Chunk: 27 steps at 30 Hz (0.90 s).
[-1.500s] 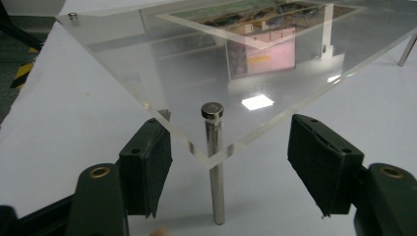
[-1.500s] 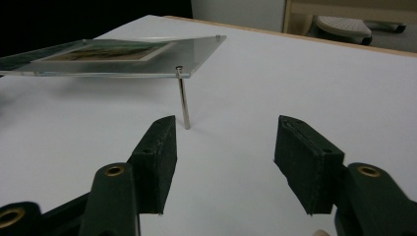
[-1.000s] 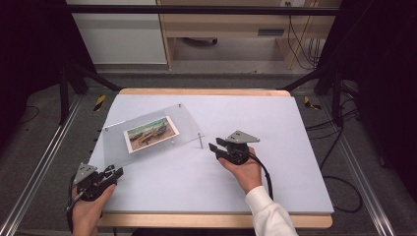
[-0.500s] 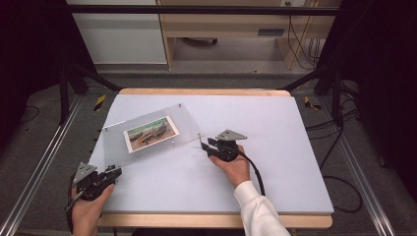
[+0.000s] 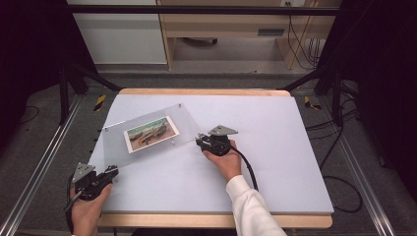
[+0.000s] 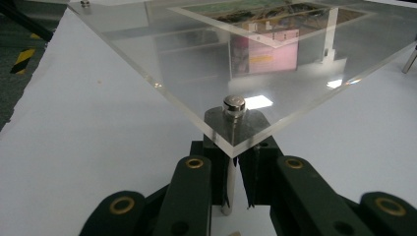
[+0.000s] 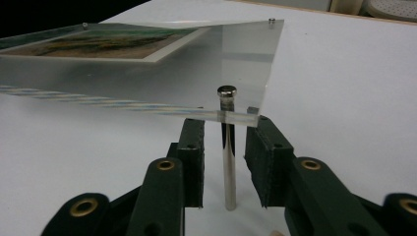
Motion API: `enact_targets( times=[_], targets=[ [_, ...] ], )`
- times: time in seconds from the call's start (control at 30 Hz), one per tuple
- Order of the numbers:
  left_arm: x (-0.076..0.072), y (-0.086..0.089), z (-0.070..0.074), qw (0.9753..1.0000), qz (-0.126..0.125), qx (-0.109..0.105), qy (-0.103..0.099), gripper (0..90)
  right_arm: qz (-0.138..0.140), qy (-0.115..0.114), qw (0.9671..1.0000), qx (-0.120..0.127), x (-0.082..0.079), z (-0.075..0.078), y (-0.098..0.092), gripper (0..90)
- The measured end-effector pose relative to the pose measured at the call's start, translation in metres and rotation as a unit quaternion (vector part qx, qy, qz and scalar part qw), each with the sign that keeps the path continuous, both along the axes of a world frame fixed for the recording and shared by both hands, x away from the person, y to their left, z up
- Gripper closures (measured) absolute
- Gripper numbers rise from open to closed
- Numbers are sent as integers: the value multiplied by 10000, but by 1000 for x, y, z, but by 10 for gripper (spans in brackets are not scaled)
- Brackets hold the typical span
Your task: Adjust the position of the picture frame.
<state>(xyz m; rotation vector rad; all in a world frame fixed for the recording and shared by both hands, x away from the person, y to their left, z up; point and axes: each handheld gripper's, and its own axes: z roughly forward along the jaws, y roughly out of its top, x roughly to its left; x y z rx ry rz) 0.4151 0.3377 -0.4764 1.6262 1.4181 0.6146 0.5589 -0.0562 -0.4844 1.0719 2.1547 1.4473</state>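
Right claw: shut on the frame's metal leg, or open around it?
Open. In the right gripper view the right claw straddles the metal leg, white table visible in the gaps on both sides.

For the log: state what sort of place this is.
Probably a lab recording station: a white-topped table boxed in by metal frame rails, cables trailing over grey carpet, and a hand-held left gripper and right gripper at a clear acrylic photo frame.

Your clear acrylic photo panel runs off the top edge in the left gripper view, and the small landscape photo is too tiny to make out.
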Motion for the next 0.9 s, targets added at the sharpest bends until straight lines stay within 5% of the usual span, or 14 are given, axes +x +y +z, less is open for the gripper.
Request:
enact_targets(
  times=[0.3, 0.9],
  targets=[
    [0, 0, 0, 10000, 23, 9, 11, 824, -9, 107, 9999, 107, 7, 0, 3, 821],
    [1, -1, 1, 10000, 27, 58, 51, 834, 19, 11, 10000, -75, 8, 0, 8, 851]
  ],
)
